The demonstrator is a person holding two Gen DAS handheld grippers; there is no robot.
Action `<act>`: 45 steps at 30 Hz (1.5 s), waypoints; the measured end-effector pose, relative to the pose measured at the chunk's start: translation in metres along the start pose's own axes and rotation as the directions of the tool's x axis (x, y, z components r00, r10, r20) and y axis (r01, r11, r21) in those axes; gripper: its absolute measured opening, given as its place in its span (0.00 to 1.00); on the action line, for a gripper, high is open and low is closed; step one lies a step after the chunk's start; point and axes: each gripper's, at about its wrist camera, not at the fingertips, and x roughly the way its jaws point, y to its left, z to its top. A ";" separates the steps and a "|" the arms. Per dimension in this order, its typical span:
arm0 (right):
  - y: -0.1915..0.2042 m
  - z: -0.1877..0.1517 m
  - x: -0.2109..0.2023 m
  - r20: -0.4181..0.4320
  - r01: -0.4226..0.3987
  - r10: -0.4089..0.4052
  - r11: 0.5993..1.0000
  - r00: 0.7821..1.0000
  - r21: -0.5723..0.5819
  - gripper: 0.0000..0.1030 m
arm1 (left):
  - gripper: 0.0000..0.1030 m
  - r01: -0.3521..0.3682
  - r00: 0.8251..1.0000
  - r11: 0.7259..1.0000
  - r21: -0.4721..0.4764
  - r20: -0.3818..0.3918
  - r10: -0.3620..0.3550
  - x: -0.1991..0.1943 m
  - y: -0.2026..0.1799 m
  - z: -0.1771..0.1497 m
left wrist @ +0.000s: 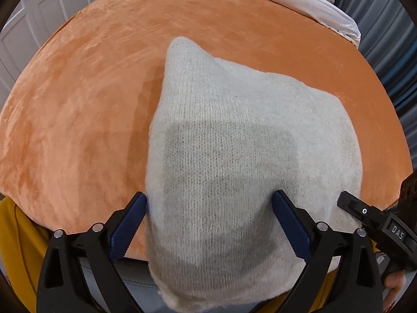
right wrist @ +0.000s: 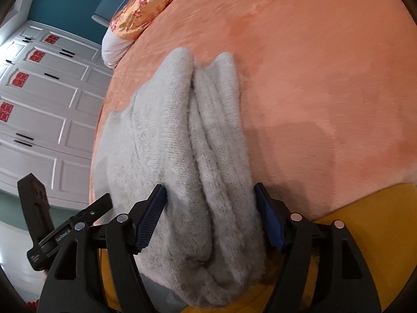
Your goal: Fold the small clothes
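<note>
Fuzzy pale-grey knit sweater (left wrist: 234, 156) lay folded, bunched, on orange bedspread (left wrist: 78, 117); left gripper (left wrist: 209, 208) and right gripper (right wrist: 209, 195) both spread wide, straddling it.

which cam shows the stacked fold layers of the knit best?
Right wrist: the grey knit garment is seen edge-on, its folded layers visibly bunched between the right tool fingers. Left wrist shows only its flat top face.

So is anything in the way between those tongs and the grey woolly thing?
Nothing visible. The knit garment already lies between the spread fingers of both the left tongs and the right tongs, on the orange bedspread. Only bare bedspread surrounds it.
</note>
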 end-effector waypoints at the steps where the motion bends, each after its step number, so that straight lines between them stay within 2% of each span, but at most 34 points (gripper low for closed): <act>1: 0.000 -0.001 0.001 -0.002 -0.009 0.009 1.000 1.000 -0.001 0.67 | 0.95 -0.003 1.000 1.000 0.002 0.000 0.003 0.001 -0.001 0.001; 13: -0.006 0.016 0.015 -0.028 -0.141 0.141 0.990 0.990 0.000 0.71 | 0.95 0.025 1.000 1.000 0.001 0.001 -0.025 0.017 0.002 0.010; 16: -0.011 0.021 0.017 -0.028 -0.178 0.179 0.984 0.984 0.026 0.71 | 0.95 0.081 0.997 0.997 0.011 0.009 -0.081 0.025 0.009 0.013; 20: -0.014 0.024 0.018 -0.024 -0.216 0.218 0.975 0.976 0.053 0.71 | 0.95 0.190 0.982 0.982 -0.005 -0.012 -0.190 0.033 0.023 0.016; 23: -0.011 0.023 0.019 -0.026 -0.200 0.201 0.979 0.979 0.038 0.62 | 0.95 0.208 0.978 0.978 0.011 -0.022 -0.207 0.030 0.024 0.017; 25: -0.006 0.023 0.018 -0.020 -0.184 0.184 0.983 0.983 0.018 0.45 | 0.89 0.216 0.976 0.976 0.025 -0.021 -0.216 0.025 0.022 0.016; 27: 0.002 0.020 0.011 0.008 -0.137 0.137 0.991 0.990 -0.007 0.38 | 0.79 0.237 0.971 0.971 0.030 -0.019 -0.237 0.016 0.022 0.015; 29: 0.016 0.013 0.001 0.035 -0.090 0.092 0.995 0.995 -0.042 0.35 | 0.68 0.260 0.966 0.965 0.034 -0.017 -0.260 0.006 0.025 0.014; 31: 0.030 0.004 -0.014 0.069 -0.082 0.086 0.995 0.994 -0.058 0.34 | 0.52 0.289 0.957 0.957 0.035 -0.016 -0.289 -0.007 0.030 0.014; 34: 0.040 -0.010 -0.035 0.089 -0.090 0.093 0.995 0.992 -0.044 0.34 | 0.45 0.345 0.938 0.938 0.032 -0.039 -0.344 -0.020 0.035 0.010; 38: 0.028 -0.027 -0.051 0.066 -0.035 0.034 0.999 0.997 0.010 0.34 | 0.45 0.397 0.914 0.917 0.041 -0.108 -0.391 -0.022 0.033 -0.011; 40: 0.010 -0.038 -0.050 0.045 -0.004 0.002 0.998 0.999 0.060 0.34 | 0.54 0.372 0.923 0.927 0.052 -0.133 -0.362 -0.015 0.029 -0.020; 42: -0.003 -0.042 -0.046 0.038 -0.026 0.022 0.993 0.999 0.119 0.36 | 0.64 0.344 0.929 0.939 0.014 -0.149 -0.339 -0.006 0.036 -0.026; 43: -0.005 -0.043 -0.045 0.046 -0.035 0.030 0.991 0.999 0.132 0.37 | 0.69 0.351 0.925 0.936 -0.017 -0.145 -0.350 -0.002 0.042 -0.024; 45: 0.001 -0.040 -0.041 0.043 -0.001 -0.004 0.993 0.999 0.117 0.42 | 0.70 0.374 0.914 0.926 -0.059 -0.144 -0.378 0.004 0.050 -0.022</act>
